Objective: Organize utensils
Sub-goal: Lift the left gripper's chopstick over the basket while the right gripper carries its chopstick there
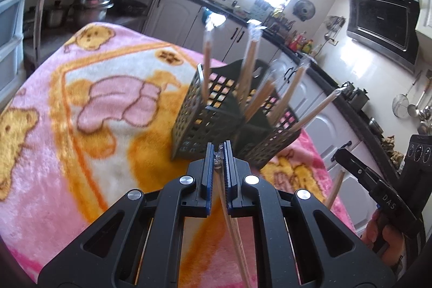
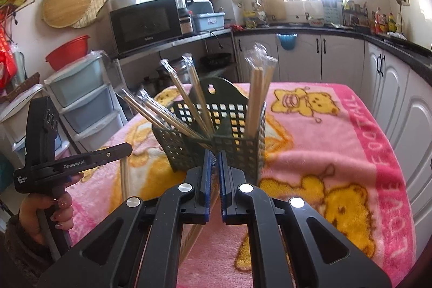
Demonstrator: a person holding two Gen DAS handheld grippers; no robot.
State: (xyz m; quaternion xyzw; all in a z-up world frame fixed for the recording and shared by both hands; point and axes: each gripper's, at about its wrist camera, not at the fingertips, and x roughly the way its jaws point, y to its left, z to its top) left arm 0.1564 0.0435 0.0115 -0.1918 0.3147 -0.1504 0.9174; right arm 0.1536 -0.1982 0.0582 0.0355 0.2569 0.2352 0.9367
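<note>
A dark green perforated utensil basket (image 1: 216, 109) (image 2: 232, 123) stands on the pink bear blanket (image 1: 81, 88) (image 2: 324, 131). Several plastic-wrapped chopstick pairs (image 1: 251, 66) (image 2: 256, 93) stand in its compartments. My left gripper (image 1: 218, 153) is shut on a wrapped chopstick pair (image 1: 232, 228) that hangs down below the jaws, just in front of the basket. My right gripper (image 2: 213, 155) is shut on another wrapped chopstick pair (image 2: 197, 231) hanging below it, close to the basket's near wall. Each gripper shows in the other's view: the right gripper (image 1: 340, 155), the left gripper (image 2: 127, 149).
Kitchen counter and white cabinets (image 2: 337, 56) run behind and right of the table. A microwave (image 2: 145, 23) sits on a shelf at left, with plastic drawers (image 2: 81, 96) below it. Pots (image 1: 91, 7) stand on a low shelf.
</note>
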